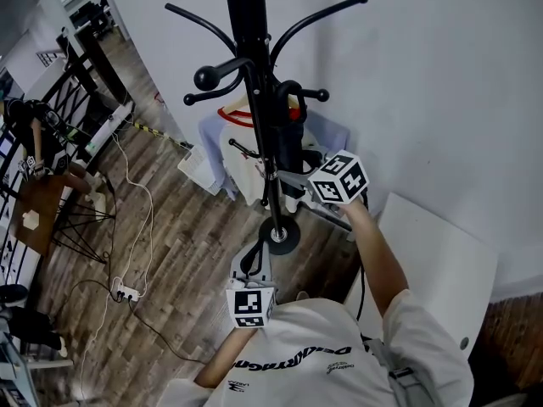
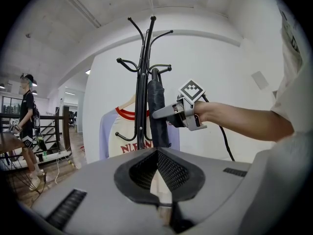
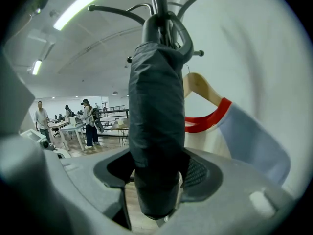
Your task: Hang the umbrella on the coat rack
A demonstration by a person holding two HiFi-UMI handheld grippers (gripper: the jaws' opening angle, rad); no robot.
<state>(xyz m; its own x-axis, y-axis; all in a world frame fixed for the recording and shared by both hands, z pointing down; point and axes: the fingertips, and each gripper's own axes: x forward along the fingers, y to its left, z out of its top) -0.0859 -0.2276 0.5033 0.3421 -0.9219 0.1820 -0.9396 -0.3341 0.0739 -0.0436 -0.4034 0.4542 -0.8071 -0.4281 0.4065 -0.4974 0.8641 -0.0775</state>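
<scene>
The black coat rack (image 1: 254, 75) stands against the white wall, also seen in the left gripper view (image 2: 142, 106). A folded dark umbrella (image 1: 291, 138) hangs upright beside its pole, with the handle up among the hooks (image 3: 182, 31). My right gripper (image 1: 288, 179) is shut on the umbrella's body (image 3: 154, 121), which fills the space between the jaws (image 3: 156, 175). The left gripper view shows that grip from the side (image 2: 157, 114) on the umbrella (image 2: 157, 97). My left gripper (image 1: 262, 248) is held low near the rack's base, shut with nothing in it (image 2: 157, 153).
A white and lilac shirt (image 1: 242, 155) on a wooden hanger hangs from the rack behind the umbrella. A white chair (image 1: 441, 261) stands at the right. A power strip with cables (image 1: 125, 292) lies on the wood floor. People (image 2: 27, 116) stand far off.
</scene>
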